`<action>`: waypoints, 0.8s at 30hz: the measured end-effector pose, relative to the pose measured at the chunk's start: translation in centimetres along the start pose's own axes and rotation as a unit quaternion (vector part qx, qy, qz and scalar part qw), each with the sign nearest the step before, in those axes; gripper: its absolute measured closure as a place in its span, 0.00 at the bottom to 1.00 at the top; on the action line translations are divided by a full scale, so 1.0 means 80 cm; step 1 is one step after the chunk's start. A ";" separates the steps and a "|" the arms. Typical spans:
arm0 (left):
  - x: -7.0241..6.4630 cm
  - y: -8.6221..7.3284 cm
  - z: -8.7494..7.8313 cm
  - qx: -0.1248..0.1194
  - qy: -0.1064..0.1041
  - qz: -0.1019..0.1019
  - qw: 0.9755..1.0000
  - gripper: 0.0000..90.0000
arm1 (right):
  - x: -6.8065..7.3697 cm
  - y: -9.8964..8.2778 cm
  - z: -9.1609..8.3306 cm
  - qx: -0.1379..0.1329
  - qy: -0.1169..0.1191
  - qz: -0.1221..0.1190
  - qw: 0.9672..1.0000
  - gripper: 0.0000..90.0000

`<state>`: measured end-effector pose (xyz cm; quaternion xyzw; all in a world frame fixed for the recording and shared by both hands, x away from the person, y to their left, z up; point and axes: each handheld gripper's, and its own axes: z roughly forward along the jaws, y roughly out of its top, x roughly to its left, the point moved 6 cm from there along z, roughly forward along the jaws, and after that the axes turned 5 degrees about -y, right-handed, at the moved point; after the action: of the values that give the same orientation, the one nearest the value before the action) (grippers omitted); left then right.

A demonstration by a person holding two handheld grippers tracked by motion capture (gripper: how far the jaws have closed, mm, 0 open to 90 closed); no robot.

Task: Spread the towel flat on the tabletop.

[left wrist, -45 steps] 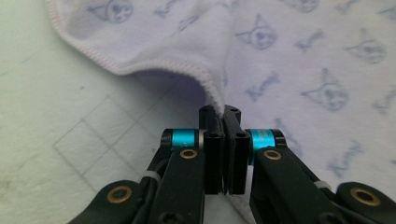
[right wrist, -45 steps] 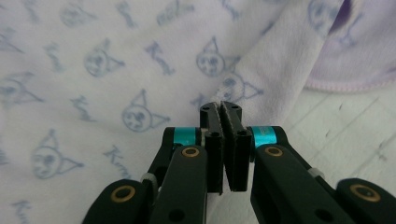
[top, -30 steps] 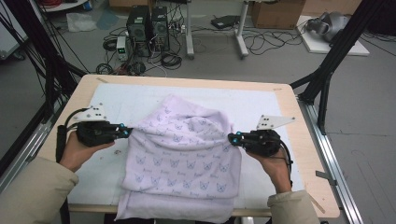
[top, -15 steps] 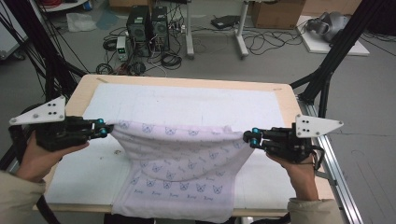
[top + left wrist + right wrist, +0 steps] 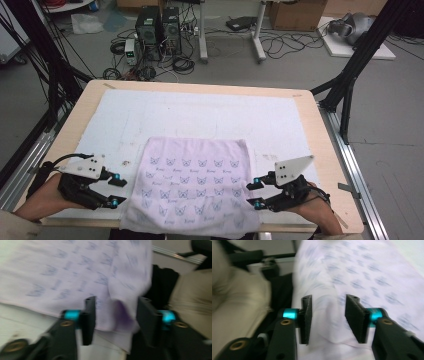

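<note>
A lilac cloth (image 5: 192,187) printed with small blue butterflies lies spread flat on the white mat (image 5: 200,117) that covers the table (image 5: 325,150). It sits at the near side, midway between the two hands, and its near edge hangs over the table's front edge.

The left gripper (image 5: 116,189) rests just beside the cloth's left edge. Its jaws have just been opening and now stand apart. In the left gripper view (image 5: 113,317) the cloth's edge lies in the gap between the pads, though that picture is blurred and the pads do not seem to press on it.

The right gripper (image 5: 254,191) sits just beside the cloth's right edge. Its jaws have likewise just been opening. In the right gripper view (image 5: 327,317) the pads stand clear of each other with a soft fold of cloth between them, loose and ungripped.

A beige sleeve (image 5: 239,302) and dark clothing show past the cloth's near edge.
</note>
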<state>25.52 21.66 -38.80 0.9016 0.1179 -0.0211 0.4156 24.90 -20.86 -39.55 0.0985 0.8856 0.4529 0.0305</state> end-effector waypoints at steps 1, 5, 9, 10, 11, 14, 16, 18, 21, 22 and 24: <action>0.007 0.003 -0.003 -0.016 0.013 -0.002 1.000 0.49 | -0.005 0.000 0.001 0.003 -0.007 0.003 1.000 0.61; 0.024 0.009 0.002 -0.022 0.041 -0.003 0.999 0.48 | -0.025 0.002 0.013 0.017 -0.047 0.014 0.999 0.58; 0.030 0.005 0.036 0.022 0.030 0.017 0.999 0.49 | -0.045 -0.007 0.046 0.085 -0.060 0.012 0.995 0.58; 0.032 0.003 0.047 0.034 0.033 0.020 0.999 0.49 | -0.051 -0.011 0.052 0.108 -0.071 0.014 0.992 0.59; 0.036 0.001 0.056 0.049 0.036 0.028 0.998 0.49 | -0.051 -0.011 0.052 0.108 -0.071 0.014 0.992 0.59; 0.054 -0.005 0.074 0.067 0.061 0.024 0.996 0.49 | -0.072 -0.021 0.064 0.147 -0.101 0.036 0.983 0.59; 0.073 -0.005 0.075 0.060 0.080 0.007 0.995 0.49 | -0.081 -0.022 0.064 0.141 -0.121 0.056 0.981 0.59; 0.091 -0.006 0.073 0.047 0.101 -0.018 0.994 0.49 | -0.101 -0.023 0.061 0.123 -0.155 0.092 0.976 0.59; 0.106 -0.007 0.072 0.034 0.109 -0.027 0.993 0.50 | -0.109 -0.024 0.062 0.122 -0.169 0.100 0.973 0.59; 0.108 -0.006 0.073 0.033 0.113 -0.025 0.993 0.50 | -0.117 -0.026 0.064 0.127 -0.179 0.104 0.970 0.59; 0.113 -0.008 0.077 0.043 0.116 -0.022 0.992 0.52 | -0.122 -0.029 0.067 0.137 -0.185 0.104 0.968 0.59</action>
<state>34.54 19.20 -44.53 0.9121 0.1842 0.0696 0.3596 34.88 -19.92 -44.90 0.2750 0.9032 0.3016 0.1328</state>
